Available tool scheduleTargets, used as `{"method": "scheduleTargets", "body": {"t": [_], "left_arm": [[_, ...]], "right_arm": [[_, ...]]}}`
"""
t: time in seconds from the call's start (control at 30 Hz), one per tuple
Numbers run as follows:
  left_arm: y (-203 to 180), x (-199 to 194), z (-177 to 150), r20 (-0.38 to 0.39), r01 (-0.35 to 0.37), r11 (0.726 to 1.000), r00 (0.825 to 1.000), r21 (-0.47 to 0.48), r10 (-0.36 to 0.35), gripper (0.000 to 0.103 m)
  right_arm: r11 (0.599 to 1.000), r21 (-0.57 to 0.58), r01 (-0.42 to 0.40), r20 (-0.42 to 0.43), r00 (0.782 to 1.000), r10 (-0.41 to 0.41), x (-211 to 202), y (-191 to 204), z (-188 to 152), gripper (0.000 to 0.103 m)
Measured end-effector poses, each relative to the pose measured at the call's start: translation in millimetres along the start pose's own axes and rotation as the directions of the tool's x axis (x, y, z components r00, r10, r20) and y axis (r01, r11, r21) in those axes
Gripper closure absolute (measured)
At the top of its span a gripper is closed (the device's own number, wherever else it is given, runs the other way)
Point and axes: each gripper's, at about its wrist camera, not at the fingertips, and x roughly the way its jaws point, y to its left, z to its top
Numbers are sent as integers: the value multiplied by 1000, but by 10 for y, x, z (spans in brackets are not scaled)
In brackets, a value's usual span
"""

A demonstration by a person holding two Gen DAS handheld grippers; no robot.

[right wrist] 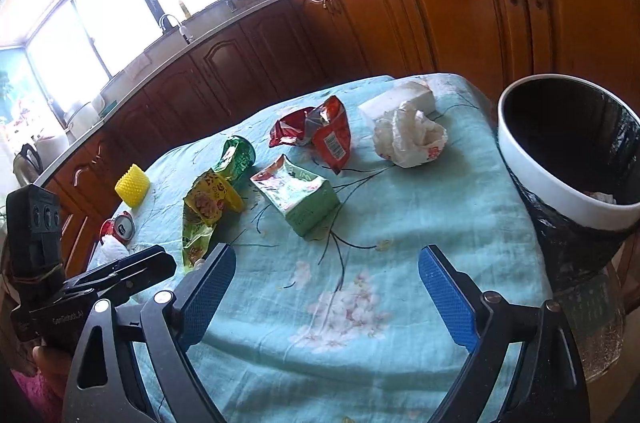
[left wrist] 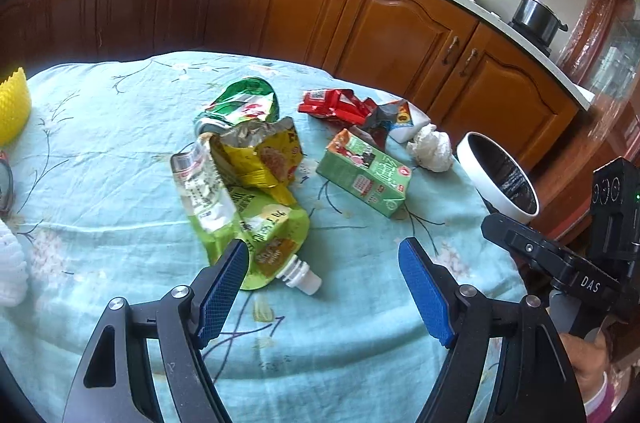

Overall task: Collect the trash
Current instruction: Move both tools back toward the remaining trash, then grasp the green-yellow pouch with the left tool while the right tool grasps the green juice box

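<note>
Trash lies on a table with a light blue floral cloth [left wrist: 120, 207]. A green spouted pouch [left wrist: 260, 235] lies nearest my left gripper [left wrist: 324, 251], which is open and empty just in front of it. Behind it are a yellow snack bag [left wrist: 264, 155], a crushed green can [left wrist: 244, 103], a green carton [left wrist: 364, 175], a red wrapper [left wrist: 336, 105] and a crumpled white tissue [left wrist: 430, 147]. My right gripper [right wrist: 328, 259] is open and empty above the cloth, short of the carton [right wrist: 300, 195], red wrapper [right wrist: 324, 131] and tissue [right wrist: 408, 135].
A white-rimmed bin with a black liner [right wrist: 568, 159] stands at the table's right edge, also in the left wrist view [left wrist: 500, 175]. A yellow ribbed cup [right wrist: 132, 189] and a red can [right wrist: 120, 225] sit at the far left. Wooden kitchen cabinets [left wrist: 360, 23] run behind.
</note>
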Motion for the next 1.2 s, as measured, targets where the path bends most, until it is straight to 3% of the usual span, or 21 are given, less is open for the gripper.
{"method": "scheduleTargets", "body": {"t": [0.27,0.53,0.6,0.73,0.8,0.9,1.03,1.2], "left_arm": [[295,51,151,-23,-51,996,998,-76,50,27],[471,306,309,-79,-74,992,995,-105,66,31],[500,393,320,-104,-73,992,993,-102,63,44],[490,495,333,-108,-72,994,992,-82,63,57],[486,530,334,-103,-70,994,993,-79,62,72],[502,519,313,-95,-58,995,994,-75,51,88],[445,432,231,-78,-64,997,995,-41,61,100],[381,220,147,-41,-53,998,998,-25,52,101]], "right_arm": [[992,-121,-34,-41,999,29,312,205,166,9],[973,-228,-18,-100,995,-5,745,309,365,10],[971,-241,-14,-117,993,-15,863,319,396,10],[963,-269,-17,-149,988,-25,1068,369,421,14],[959,-285,-12,-166,985,-37,1149,399,410,22],[952,-305,8,-186,980,-68,1212,433,361,45],[954,-301,11,-173,983,-66,1080,457,282,47],[966,-256,19,-129,990,-54,791,430,165,47]]}}
